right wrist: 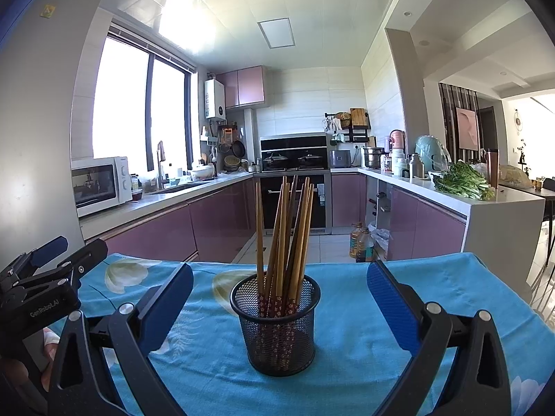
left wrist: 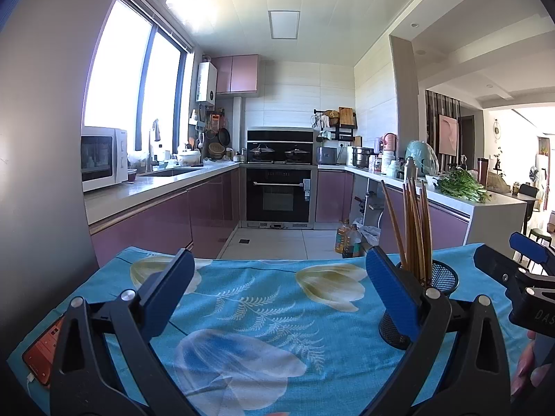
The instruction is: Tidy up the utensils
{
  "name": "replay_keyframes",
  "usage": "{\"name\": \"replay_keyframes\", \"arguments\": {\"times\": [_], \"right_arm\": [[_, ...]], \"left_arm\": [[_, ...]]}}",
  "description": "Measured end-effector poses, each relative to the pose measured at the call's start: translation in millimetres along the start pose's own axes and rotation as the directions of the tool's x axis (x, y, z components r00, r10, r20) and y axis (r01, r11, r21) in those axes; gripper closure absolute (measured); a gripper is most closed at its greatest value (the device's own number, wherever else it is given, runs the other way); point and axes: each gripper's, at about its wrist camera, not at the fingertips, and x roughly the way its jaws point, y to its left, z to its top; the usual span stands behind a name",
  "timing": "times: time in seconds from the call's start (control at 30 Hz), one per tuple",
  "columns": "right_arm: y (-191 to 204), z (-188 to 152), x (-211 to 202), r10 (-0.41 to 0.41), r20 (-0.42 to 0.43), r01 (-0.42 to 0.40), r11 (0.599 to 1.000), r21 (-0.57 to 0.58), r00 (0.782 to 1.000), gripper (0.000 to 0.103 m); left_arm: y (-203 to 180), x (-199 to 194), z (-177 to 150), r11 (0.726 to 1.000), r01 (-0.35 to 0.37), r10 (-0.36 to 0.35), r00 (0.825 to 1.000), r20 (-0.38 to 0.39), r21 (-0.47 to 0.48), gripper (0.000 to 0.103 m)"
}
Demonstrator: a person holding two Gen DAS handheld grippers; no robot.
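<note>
On the table, a blue tablecloth (right wrist: 364, 364) with printed pale flowers and fern sprigs covers the surface, cloth slightly creased. Black wire-mesh cup (right wrist: 277, 326), round, upright, stands on it, see-through mesh walls. Wooden chopsticks (right wrist: 284, 242) stand bunched inside, thin tapered sticks, tan to dark brown, lower ends dark red with small flower pattern, tops fanned out and leaning.

Right gripper (right wrist: 279, 298): spread wide, nothing held. Fingers (right wrist: 392, 308) are flat blue textured pads on black plastic arms with metal rivets. Mesh cup sits between the two fingers, roughly centred, apart from both pads.

Left gripper (left wrist: 277, 291): also spread wide, holding nothing, only bare cloth between its pads. In the left wrist view the mesh cup (left wrist: 440, 280) is outside the gap, just beyond the right-side finger (left wrist: 392, 294), partly hidden behind it; contact cannot be told. Chopsticks (left wrist: 414, 228) rise above that finger.

Phone (left wrist: 43, 350) with orange-red screen lies at the cloth's left edge, white cable plugged in. Kitchen behind: glossy mauve cabinets, white microwave (left wrist: 104, 157), black oven (left wrist: 281, 190), leafy greens (right wrist: 461, 182) on the counter.
</note>
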Motion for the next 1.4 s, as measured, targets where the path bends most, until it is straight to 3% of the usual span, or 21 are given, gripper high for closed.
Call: {"name": "replay_keyframes", "arguments": {"times": [1.4], "right_arm": [[7.1, 0.6, -0.6, 0.005, 0.002, -0.005, 1.000, 0.000, 1.000, 0.006]], "left_arm": [[0.7, -1.4, -0.1, 1.000, 0.001, -0.001, 1.000, 0.001, 0.000, 0.005]]}}
